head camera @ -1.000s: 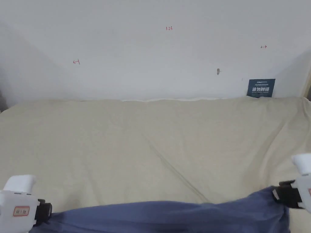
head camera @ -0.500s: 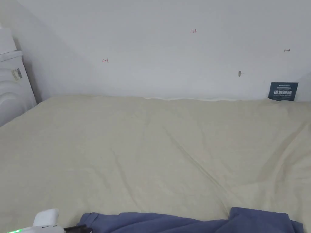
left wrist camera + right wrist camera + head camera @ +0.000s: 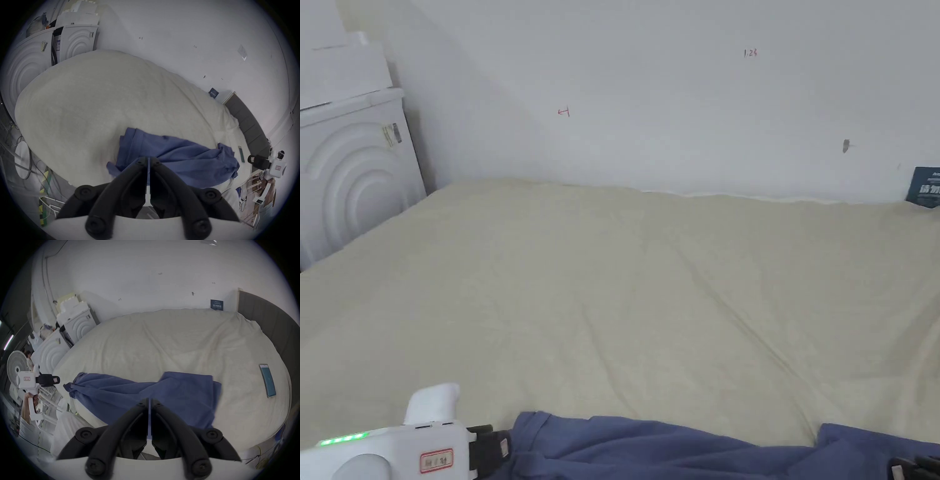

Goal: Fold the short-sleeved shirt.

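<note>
Both grippers, left gripper [image 3: 149, 160] and right gripper [image 3: 148, 400], clamp the blue shirt [image 3: 178, 392]; right gripper view adds a phone [image 3: 267, 382].

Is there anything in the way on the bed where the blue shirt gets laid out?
Nothing visible. The bed beyond the blue shirt is bare sheet. A phone lies apart, to the shirt's right.

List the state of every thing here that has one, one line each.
Blue shirt: bunched and unfolded, at the bed's near edge.
Left tongs: shut on the blue shirt.
Right tongs: shut on the blue shirt.
Bedsheet: spread over the bed, lightly creased.
Phone: lying flat on the bedsheet, apart from the shirt.
Fan: upright beside the bed; running or not, cannot tell.
</note>
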`<state>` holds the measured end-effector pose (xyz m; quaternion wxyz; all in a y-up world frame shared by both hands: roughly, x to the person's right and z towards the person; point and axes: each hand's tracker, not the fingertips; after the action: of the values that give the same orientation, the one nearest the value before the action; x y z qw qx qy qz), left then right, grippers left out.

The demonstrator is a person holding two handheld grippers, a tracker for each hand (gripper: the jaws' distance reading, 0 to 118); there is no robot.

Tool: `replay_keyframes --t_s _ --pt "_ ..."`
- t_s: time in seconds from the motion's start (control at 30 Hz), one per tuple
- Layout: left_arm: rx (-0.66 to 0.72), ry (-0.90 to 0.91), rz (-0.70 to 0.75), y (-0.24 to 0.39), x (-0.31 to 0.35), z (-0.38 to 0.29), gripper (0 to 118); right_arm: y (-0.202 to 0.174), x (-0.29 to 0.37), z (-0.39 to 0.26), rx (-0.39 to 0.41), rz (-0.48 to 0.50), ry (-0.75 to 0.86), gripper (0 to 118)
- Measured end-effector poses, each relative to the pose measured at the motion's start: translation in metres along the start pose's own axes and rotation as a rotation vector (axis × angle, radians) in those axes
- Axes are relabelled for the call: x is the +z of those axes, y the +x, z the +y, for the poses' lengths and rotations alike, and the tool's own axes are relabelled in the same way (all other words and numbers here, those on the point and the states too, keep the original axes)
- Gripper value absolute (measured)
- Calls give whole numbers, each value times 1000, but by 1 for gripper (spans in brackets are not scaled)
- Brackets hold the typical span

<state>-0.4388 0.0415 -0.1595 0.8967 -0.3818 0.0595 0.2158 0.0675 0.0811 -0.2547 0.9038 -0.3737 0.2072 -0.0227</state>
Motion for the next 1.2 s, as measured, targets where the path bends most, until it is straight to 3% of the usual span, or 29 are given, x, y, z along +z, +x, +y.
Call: replay_keyframes --t_s 0.1,0.17,0.3,0.37,0.4,0.47,0.5,0.6,0.7,0.83,0.93,1.03,1.1,1.2 --pt "-28 -31 25 0 -1 -8 0 -16 -15 -6 -28 103 -53 0" --pt "45 -38 -28 -13 -1 -11 0 -27 -28 -10 -13 115 -77 0" --pt "61 -23 -20 -32 -2 -3 0 -38 -46 -14 -6 154 -116 0" --pt "136 -35 -110 -51 -9 9 1 -44 -52 -13 0 164 -131 0" --pt "181 -40 -169 -59 -13 15 27 -46 -55 -12 17 166 -136 0" --pt "239 -72 -297 -70 -27 23 102 -51 -59 -12 46 160 -149 0" --pt "281 -99 -351 -75 -39 26 118 -52 -62 -12 51 159 -158 0" --pt "353 -98 -410 -84 -57 33 118 -56 -67 -14 51 163 -181 0" --pt "395 -163 -358 -92 -75 38 118 -56 -72 -14 46 154 -198 0" --pt "390 -258 -444 -101 -112 31 118 -56 -83 -15 25 143 -223 0" --pt "332 -330 -466 -66 -111 27 118 -56 -92 -16 8 141 -236 0" --pt "357 -321 -577 -102 -134 39 118 -57 -100 -20 -14 157 -247 0" --pt "450 -388 -679 -104 -152 38 118 -59 -104 -24 -35 163 -256 0" --pt "329 -366 -622 -93 -172 38 118 -57 -107 -27 -52 164 -262 0"
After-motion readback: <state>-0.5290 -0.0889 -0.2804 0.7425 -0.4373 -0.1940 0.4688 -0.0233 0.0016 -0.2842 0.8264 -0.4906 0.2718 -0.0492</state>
